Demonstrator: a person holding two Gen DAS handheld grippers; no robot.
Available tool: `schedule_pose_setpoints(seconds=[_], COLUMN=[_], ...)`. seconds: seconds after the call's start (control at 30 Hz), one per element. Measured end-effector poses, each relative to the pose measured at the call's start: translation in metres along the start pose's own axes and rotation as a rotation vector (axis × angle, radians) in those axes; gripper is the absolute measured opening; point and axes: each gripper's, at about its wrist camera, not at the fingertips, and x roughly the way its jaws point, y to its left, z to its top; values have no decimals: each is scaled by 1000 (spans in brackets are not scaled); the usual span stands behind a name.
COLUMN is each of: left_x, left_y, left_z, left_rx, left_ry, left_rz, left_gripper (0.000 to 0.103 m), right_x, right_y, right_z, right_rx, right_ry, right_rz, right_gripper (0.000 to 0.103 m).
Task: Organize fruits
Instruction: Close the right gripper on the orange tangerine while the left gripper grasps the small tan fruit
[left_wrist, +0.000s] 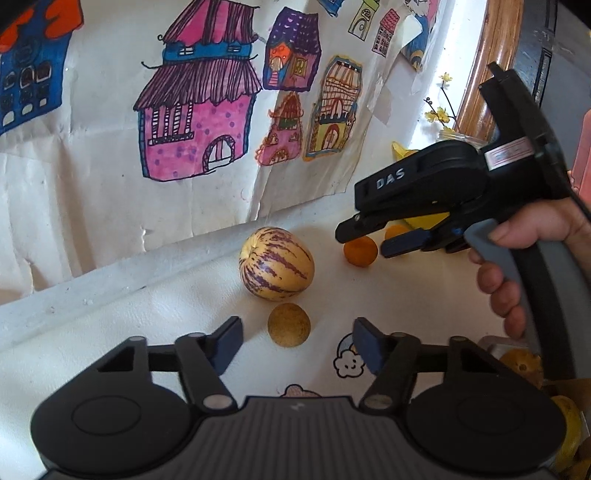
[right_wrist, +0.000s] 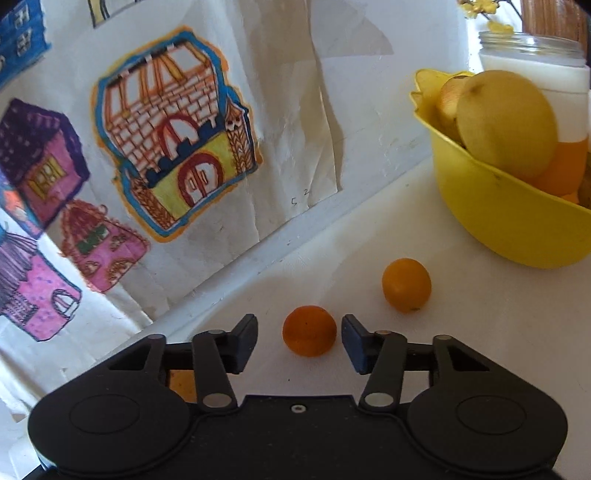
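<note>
On the white table a small brown round fruit (left_wrist: 289, 325) lies between the pads of my left gripper (left_wrist: 297, 341), with a gap on each side. Beyond it sits a cream melon with purple stripes (left_wrist: 277, 262). My right gripper (right_wrist: 299, 338) straddles a small orange (right_wrist: 309, 330); its right pad is close, its left pad stands off, and neither presses. A second orange (right_wrist: 406, 284) rests further right. The left wrist view shows the right gripper (left_wrist: 364, 242) low over the same orange (left_wrist: 361, 254). A yellow bowl (right_wrist: 498, 221) holds a large yellow fruit (right_wrist: 506, 122) and others.
Children's drawings of houses (left_wrist: 199, 122) hang on the wall right behind the table. A glass jar (right_wrist: 535, 62) with yellow flowers stands behind the bowl. A person's hand (left_wrist: 517, 258) holds the right gripper's handle. More yellowish fruit (left_wrist: 521, 363) lies at the lower right edge.
</note>
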Motion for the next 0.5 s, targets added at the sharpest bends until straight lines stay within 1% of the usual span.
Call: schedule_pose_setpoints(seconds=[0.03,0.07,0.1,0.13,0.2,0.27,0.3,0.37,0.5], left_x=[0,1,1,1,3,3,3,5,3], left_y=[0,-1,-1,-2,-2,-2,-1,0,4], left_z=[0,-1,-1,-1,-1,-1,-1,-1,-1], left_rx=[-1,-4,-4,-5,-7,-15,-20,-28,-51], left_ry=[-3,-3,-4,-5,-7,-6,-6,-5,-6], left_rz=[3,11,15,18,23,23,22,21,0], left_gripper=[65,61,56,53,42,36,33,28,28], right_x=[1,3,5,5,7,9,9,11,9], right_y=[1,2,2,3,3,2,1,2,4], right_z=[0,1,1,1,0,1,1,0,-5], right_rx=[-4,-9,-14,-17,-19,-18,-16,-19,-23], right_ry=[-1,-2,-2,-3,-4,-6,-10,-12,-2], right_rz=[-5,-10,-14,-19,-26,-32,-30,-30,-12], right_gripper=[49,48,46,45,39,35,35,35,35])
